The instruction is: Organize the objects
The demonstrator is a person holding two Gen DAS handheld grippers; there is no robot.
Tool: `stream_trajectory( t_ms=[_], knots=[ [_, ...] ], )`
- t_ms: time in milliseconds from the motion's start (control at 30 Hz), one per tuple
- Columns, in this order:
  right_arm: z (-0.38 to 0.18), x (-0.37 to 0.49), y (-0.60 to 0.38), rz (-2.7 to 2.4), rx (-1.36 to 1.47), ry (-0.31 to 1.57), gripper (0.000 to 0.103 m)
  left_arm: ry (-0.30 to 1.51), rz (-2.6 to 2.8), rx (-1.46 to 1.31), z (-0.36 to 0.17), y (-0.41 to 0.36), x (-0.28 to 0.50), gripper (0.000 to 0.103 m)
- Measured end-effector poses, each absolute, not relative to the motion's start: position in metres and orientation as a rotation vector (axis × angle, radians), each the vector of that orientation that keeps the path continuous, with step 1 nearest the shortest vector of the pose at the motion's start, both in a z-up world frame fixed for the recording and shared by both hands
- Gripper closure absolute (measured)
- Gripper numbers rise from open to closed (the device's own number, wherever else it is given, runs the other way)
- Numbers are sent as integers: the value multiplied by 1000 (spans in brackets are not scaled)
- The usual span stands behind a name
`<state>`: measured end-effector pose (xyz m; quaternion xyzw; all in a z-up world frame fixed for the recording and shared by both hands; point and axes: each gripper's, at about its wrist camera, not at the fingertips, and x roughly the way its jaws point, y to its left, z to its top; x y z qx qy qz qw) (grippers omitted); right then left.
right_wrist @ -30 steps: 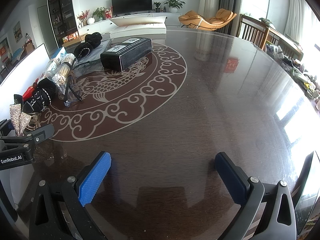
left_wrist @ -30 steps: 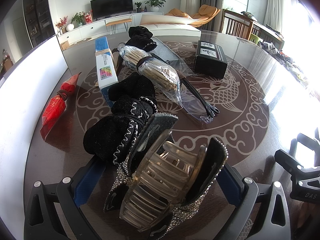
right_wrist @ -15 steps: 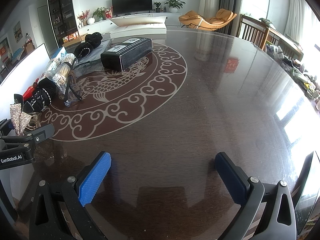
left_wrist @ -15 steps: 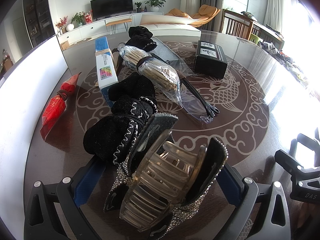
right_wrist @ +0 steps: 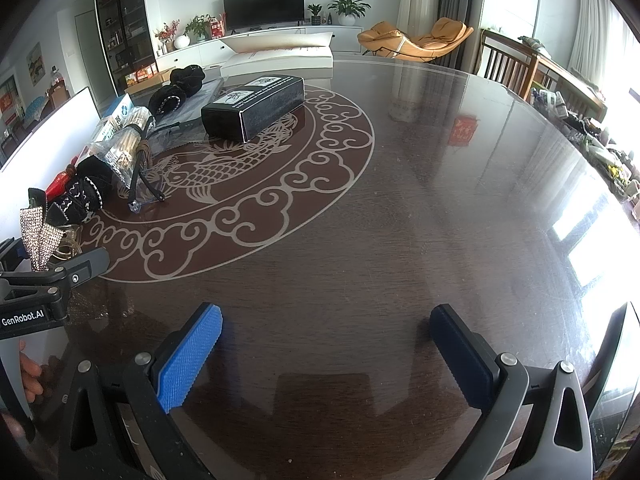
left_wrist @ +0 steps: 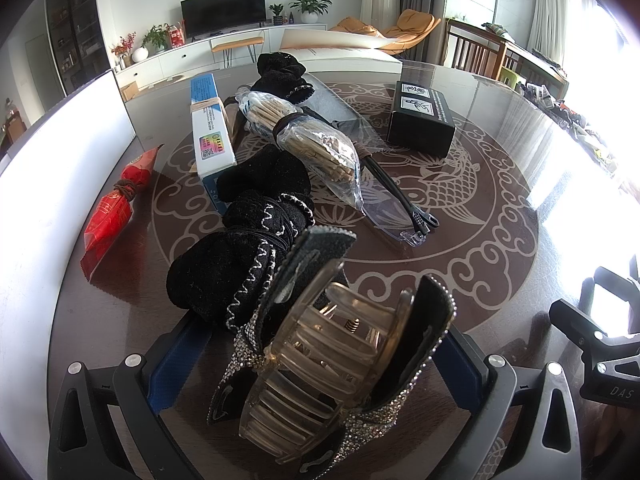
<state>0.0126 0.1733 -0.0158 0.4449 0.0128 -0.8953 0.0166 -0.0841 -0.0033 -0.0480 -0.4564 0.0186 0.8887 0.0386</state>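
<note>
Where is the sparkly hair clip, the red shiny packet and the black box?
Rhinestone-trimmed clear plastic hair claw clip (left_wrist: 320, 364): left wrist view, on its clear teeth.
Red foil packet (left_wrist: 116, 204): left wrist view, on its lower half.
Black rectangular box (right_wrist: 256, 106): right wrist view, on its top face.

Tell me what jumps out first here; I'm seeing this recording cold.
A big rhinestone-trimmed hair claw clip fills the left wrist view, sitting between the left gripper jaws. Behind it a row of items runs back across the dark table: black fabric bundles, a bagged stick bundle and a black box. The right gripper is open, holding nothing.
</note>
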Motion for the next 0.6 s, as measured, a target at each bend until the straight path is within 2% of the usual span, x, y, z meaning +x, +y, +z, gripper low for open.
stream_trajectory(
  t_ms=[333, 600],
  knots=[
    [-16, 12, 173, -2783, 1382, 40, 0, 81, 2665, -1451, -45, -5, -76, 0],
    [-16, 13, 173, -2783, 1381, 39, 0, 182, 2539, -1416, -43, -29, -12, 0]
  ],
)
